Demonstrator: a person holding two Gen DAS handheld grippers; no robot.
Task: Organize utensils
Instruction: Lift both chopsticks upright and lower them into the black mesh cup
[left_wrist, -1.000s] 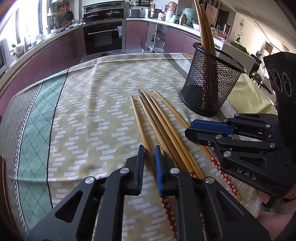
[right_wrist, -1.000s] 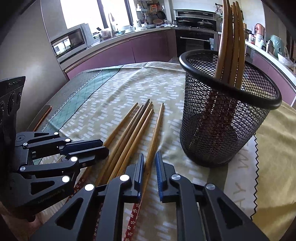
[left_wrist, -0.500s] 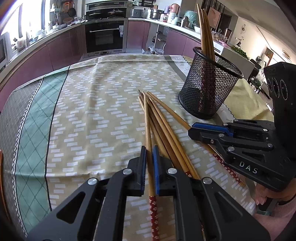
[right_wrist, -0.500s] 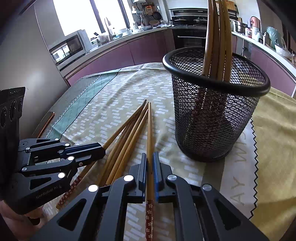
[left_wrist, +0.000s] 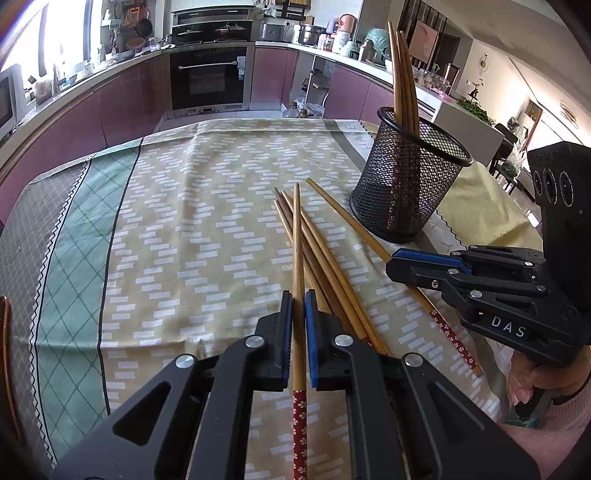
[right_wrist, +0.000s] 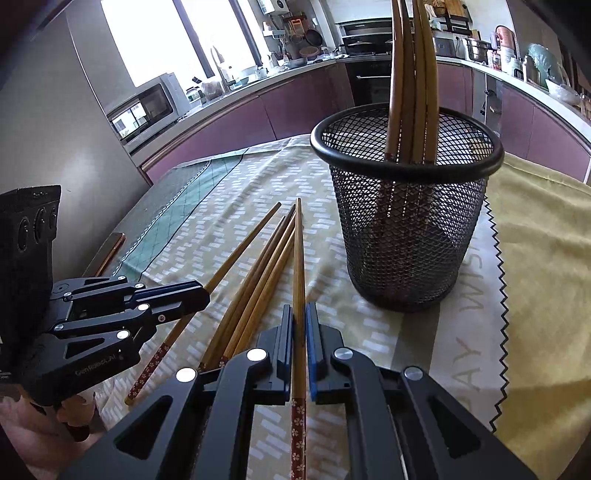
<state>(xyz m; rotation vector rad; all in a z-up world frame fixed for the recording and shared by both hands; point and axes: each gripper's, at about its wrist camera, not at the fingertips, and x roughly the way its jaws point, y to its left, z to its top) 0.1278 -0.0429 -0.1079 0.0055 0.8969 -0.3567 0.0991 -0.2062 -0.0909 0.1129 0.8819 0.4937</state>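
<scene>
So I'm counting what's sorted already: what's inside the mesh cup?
Four wooden chopsticks stand in the mesh cup, thin ends up. The mesh blurs their lower ends; nothing else shows inside.

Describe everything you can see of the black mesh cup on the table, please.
The black mesh cup is a round holder of what looks like metal wire mesh, with a thick smooth rim on top. It stands upright on the patterned tablecloth, at the seam with a yellow cloth. Four wooden chopsticks stand inside it, their red patterned ends down and visible through the mesh. Loose chopsticks lie beside it, not touching. No jaws touch it.
</scene>
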